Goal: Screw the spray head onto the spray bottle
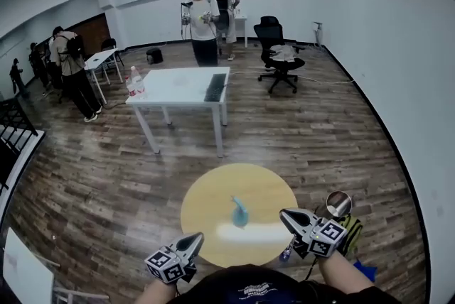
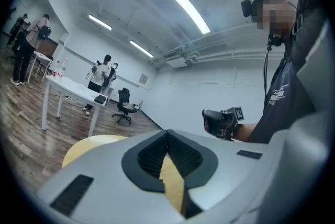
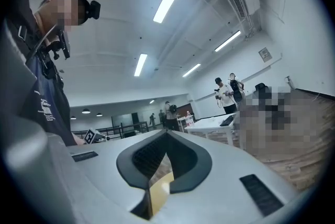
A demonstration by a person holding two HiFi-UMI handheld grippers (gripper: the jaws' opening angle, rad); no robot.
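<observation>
Both tools hang low, jaws pressed together on nothing: left tool (image 1: 196, 239) and right tool (image 1: 285, 215), smooth grey plastic with ribbed black pads. Ahead, on the round yellow surface (image 1: 206, 207), lies the curved blue spray head (image 1: 239, 213), beside a pale streak (image 1: 250, 232) too blurred to name.
</observation>
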